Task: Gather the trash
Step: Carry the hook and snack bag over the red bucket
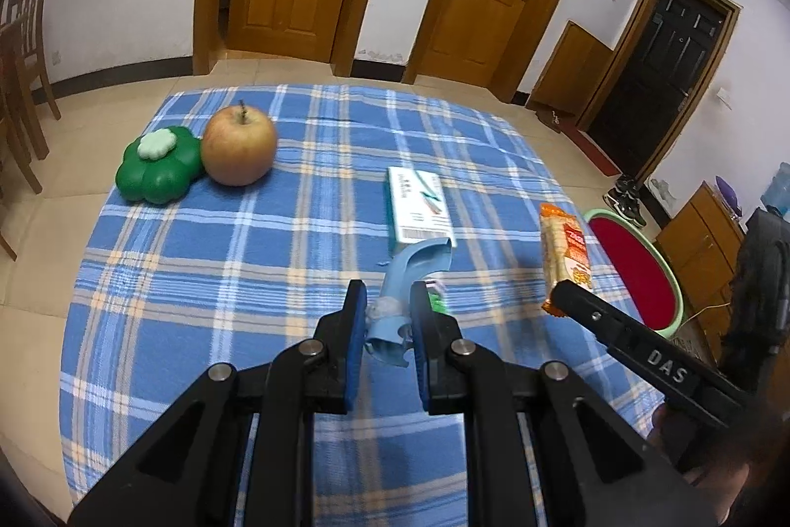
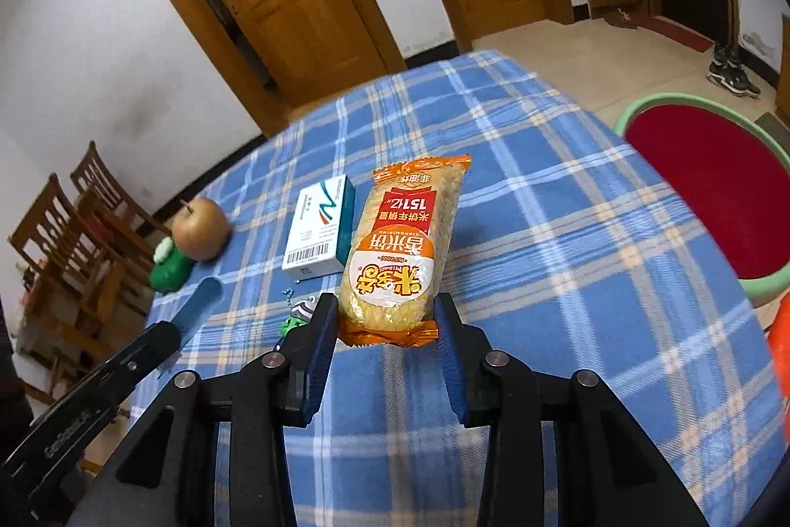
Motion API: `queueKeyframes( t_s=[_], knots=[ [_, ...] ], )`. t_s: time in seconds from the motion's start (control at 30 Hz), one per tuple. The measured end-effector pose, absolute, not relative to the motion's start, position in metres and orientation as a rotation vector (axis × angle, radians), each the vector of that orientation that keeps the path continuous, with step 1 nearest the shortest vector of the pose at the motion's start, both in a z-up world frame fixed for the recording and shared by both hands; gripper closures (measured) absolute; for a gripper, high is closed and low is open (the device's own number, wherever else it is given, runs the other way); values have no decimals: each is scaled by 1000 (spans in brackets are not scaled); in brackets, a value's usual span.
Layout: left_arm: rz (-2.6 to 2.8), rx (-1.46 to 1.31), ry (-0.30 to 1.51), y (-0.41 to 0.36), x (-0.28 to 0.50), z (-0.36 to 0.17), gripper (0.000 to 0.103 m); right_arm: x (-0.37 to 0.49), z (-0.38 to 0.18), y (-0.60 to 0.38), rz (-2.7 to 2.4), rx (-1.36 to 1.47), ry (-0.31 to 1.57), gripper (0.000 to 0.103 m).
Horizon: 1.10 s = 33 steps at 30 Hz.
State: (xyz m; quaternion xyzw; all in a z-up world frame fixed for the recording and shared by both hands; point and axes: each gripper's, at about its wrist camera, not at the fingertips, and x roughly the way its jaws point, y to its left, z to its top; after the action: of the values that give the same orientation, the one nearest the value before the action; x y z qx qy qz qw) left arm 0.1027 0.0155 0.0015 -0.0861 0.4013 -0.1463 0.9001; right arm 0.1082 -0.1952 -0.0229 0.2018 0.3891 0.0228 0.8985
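My left gripper (image 1: 387, 287) is shut on a crumpled light-blue paper cup (image 1: 419, 260), held just above the blue plaid tablecloth (image 1: 222, 280). In the right wrist view the cup (image 2: 205, 300) pokes out past that gripper's black fingers (image 2: 163, 342) at lower left. My right gripper (image 2: 387, 304) is shut on the lower end of an orange rice-cracker packet (image 2: 400, 240), which is raised off the cloth and points away. From the left wrist view, the packet (image 1: 565, 245) stands up from the right gripper's tip (image 1: 563, 292).
An apple (image 1: 239, 151), a green flower-shaped box (image 1: 158, 171) and a white-and-teal carton (image 1: 419, 206) lie on the table. A small green keychain (image 2: 296, 319) sits near the grippers. A red basin with a green rim (image 2: 656, 102) stands on the floor right of the table. Wooden chairs (image 2: 74, 230) stand left.
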Motion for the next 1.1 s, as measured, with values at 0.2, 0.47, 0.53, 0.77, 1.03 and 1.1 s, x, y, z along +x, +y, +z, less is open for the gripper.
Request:
queueKeyframes(
  t_s=[0.2, 0.47, 0.53, 0.77, 1.03, 1.1],
  knots=[
    [-331, -143, 816, -11, 101, 12, 86, 91, -13, -221, 31, 455, 771, 64],
    [-374, -124, 814, -44, 108, 22, 86, 71, -7, -262, -18, 504, 734, 64],
    [-382, -122, 818, -52, 110, 23, 86, 68, -7, -272, -32, 521, 726, 64],
    [-412, -107, 839, -84, 116, 22, 86, 61, -9, -313, -90, 574, 707, 64],
    [-441, -73, 869, -120, 127, 17, 86, 56, -21, -354, -185, 588, 711, 64],
    [-448, -60, 877, -129, 130, 15, 86, 54, -24, -363, -203, 591, 714, 64]
  ],
)
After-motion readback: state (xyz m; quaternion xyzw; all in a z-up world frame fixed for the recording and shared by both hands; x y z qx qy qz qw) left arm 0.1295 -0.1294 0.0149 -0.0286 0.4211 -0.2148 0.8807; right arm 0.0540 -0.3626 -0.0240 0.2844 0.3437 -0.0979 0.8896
